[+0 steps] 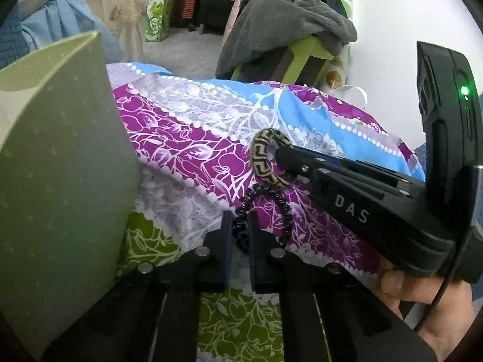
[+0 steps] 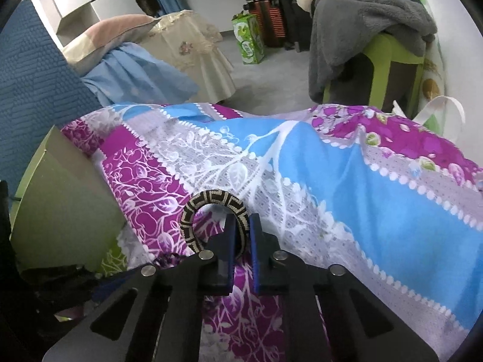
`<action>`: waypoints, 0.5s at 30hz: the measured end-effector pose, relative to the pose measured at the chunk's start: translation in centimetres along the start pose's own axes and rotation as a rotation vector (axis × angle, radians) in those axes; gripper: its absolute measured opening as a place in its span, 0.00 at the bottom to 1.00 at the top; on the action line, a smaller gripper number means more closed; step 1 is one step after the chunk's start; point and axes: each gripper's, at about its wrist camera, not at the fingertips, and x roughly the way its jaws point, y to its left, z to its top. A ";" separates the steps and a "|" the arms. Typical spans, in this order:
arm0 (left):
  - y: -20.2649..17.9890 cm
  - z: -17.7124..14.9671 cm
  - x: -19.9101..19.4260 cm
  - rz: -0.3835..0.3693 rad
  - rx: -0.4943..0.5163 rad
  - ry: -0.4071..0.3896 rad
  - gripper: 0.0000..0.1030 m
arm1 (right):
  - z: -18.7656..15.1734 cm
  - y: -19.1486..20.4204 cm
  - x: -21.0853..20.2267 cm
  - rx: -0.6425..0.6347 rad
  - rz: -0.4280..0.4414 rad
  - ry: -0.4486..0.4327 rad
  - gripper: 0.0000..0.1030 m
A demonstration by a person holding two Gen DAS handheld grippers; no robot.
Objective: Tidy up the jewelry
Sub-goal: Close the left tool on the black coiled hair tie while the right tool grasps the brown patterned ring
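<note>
A black-and-beige patterned bangle (image 1: 262,154) lies on the floral cover, and my right gripper (image 1: 279,154) reaches in from the right and is shut on its rim. In the right wrist view the two blue-padded fingers (image 2: 230,238) pinch the near side of the bangle (image 2: 208,200), with the rest of the ring showing beyond them. A black coiled band (image 1: 279,211) lies just in front of the bangle. My left gripper (image 1: 240,238) is shut on the left part of that coil. A pale green box (image 1: 60,166) stands at the left, also seen from the right wrist (image 2: 60,199).
The purple, blue and green floral cover (image 1: 187,138) is creased and slopes away. Beyond it are a grey blanket over a green stool (image 1: 286,30), a green tissue box (image 1: 157,18) on the floor and a draped side table (image 2: 193,45). A hand (image 1: 422,307) holds the right gripper.
</note>
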 end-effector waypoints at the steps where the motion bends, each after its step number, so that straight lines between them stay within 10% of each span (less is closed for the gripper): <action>1: 0.0 0.0 -0.2 -0.006 0.004 -0.002 0.09 | -0.1 -0.1 -0.3 0.006 -0.007 -0.004 0.06; 15: -0.8 -1.0 -3.9 -0.058 0.047 -0.007 0.08 | -4.7 0.2 -6.3 0.154 -0.161 -0.021 0.06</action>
